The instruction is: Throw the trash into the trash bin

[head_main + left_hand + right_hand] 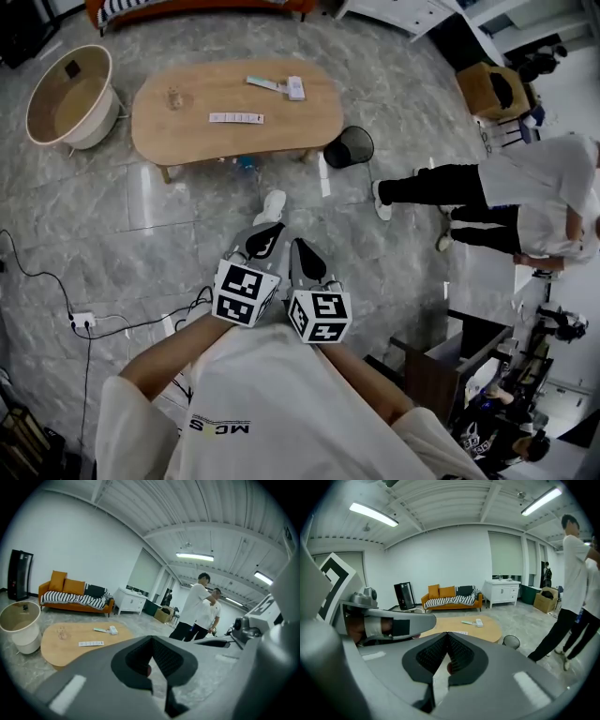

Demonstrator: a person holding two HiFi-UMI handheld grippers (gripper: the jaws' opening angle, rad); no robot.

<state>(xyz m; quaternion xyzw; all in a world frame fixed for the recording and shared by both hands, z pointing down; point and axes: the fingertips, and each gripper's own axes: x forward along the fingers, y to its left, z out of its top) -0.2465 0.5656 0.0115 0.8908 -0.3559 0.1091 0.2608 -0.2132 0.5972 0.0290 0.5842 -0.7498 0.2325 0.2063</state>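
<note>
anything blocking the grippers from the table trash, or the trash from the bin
Nothing visible: bare floor separates the left gripper and right gripper from the table, and the trash bin stands open at the table's right end.

Ahead of me a grey marbled tile floor (112, 234) carries a low oval light-wood table (187, 136). Beyond it, an orange sofa with a striped throw (75, 599) and a white sideboard (501, 592) stand along plain white walls (440, 559), under long ceiling strip lights (194, 556).
</note>
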